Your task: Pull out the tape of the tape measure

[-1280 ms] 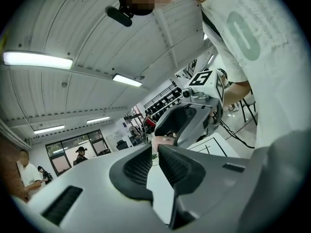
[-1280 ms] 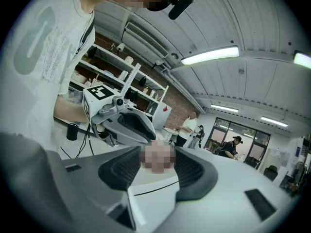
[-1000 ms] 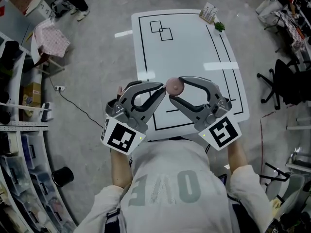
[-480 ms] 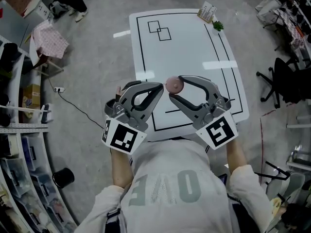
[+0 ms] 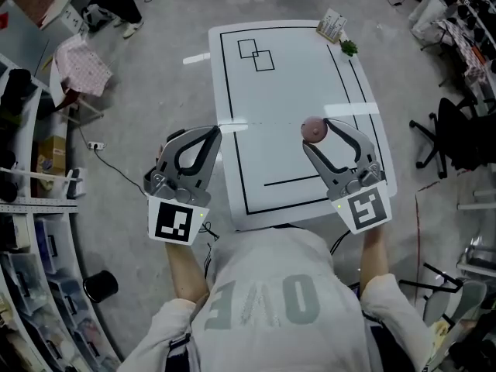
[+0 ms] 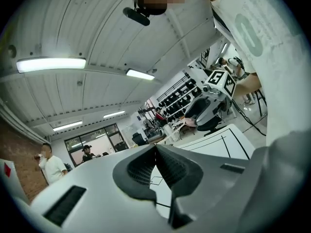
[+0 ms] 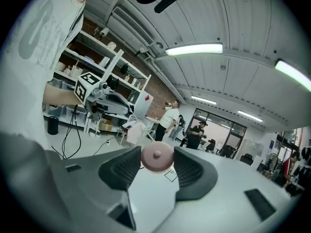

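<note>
A small round pink tape measure point(image 5: 312, 129) hangs above the white table point(image 5: 287, 84), and my right gripper point(image 5: 315, 136) is shut on its two sides. In the right gripper view the tape measure point(image 7: 156, 157) sits between the dark pads point(image 7: 190, 170). My left gripper point(image 5: 212, 136) is at the table's left edge, level, with its jaws pressed together point(image 6: 155, 154). A thin pale tape point(image 5: 260, 123) stretches from the left fingertips to the tape measure. The tape's end is hidden between the left pads. The right gripper's marker cube point(image 6: 219, 80) shows in the left gripper view.
Black outlines and two overlapping squares point(image 5: 256, 53) mark the table. A card stand point(image 5: 332, 22) and a green item point(image 5: 349, 46) sit at its far right corner. A black office chair point(image 5: 457, 134) stands to the right, with shelves point(image 5: 31, 208) and a floor cable point(image 5: 116, 165) to the left.
The two grippers have drawn apart. The left moved left off the tape measure and the right moved right with it. A thin tape now spans the gap between them.
</note>
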Demonstrator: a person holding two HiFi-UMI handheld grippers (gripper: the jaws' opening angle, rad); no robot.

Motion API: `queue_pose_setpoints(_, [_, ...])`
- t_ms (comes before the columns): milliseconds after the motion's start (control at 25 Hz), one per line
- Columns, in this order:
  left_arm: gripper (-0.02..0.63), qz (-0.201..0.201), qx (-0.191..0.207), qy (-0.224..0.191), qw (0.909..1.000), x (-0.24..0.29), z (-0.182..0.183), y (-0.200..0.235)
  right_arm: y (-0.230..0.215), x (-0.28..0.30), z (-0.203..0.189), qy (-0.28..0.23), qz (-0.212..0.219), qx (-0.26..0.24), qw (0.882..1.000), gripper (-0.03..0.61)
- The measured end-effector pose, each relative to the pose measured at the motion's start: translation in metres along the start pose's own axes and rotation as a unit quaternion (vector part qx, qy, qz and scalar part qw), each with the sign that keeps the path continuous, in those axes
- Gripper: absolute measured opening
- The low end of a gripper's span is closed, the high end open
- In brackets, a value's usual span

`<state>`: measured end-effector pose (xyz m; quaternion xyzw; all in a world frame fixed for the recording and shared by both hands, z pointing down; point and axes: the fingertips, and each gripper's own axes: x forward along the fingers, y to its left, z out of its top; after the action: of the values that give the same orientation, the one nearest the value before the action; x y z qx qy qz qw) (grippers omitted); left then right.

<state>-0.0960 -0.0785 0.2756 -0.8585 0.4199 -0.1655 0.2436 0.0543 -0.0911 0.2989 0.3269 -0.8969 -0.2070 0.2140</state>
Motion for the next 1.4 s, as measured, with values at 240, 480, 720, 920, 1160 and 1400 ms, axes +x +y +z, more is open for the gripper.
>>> queue_pose_setpoints(240, [0.028,-0.01,-0.001,-0.012,0.9999,0.01,0.009,-0.009,0.024,0.008,0.009,0.004,0.03,0.002,1.0,0.227])
queue_pose_setpoints(480, [0.028,0.005,0.009,-0.004,0.9999,0.007,0.003,-0.005,0.015,0.004,0.003,0.008,0.012,-0.007,1.0,0.227])
queue_pose_setpoints(720, [0.028,0.035,0.013,0.024,0.999,-0.007,-0.015,0.011,-0.01,-0.008,-0.018,0.045,-0.036,-0.026,0.998,0.227])
queue_pose_setpoints(920, [0.028,0.053,0.009,0.038,0.9978,-0.014,-0.024,0.019,-0.009,-0.012,-0.025,0.058,-0.035,-0.028,0.997,0.227])
queue_pose_setpoints(1160, [0.028,0.051,0.016,0.038,0.9978,-0.012,-0.024,0.017,-0.008,-0.012,-0.029,0.058,-0.038,-0.026,0.997,0.227])
queue_pose_setpoints(1400, [0.028,0.054,0.017,0.028,0.998,-0.009,-0.017,0.016,-0.012,-0.018,-0.033,0.063,-0.047,-0.03,0.996,0.227])
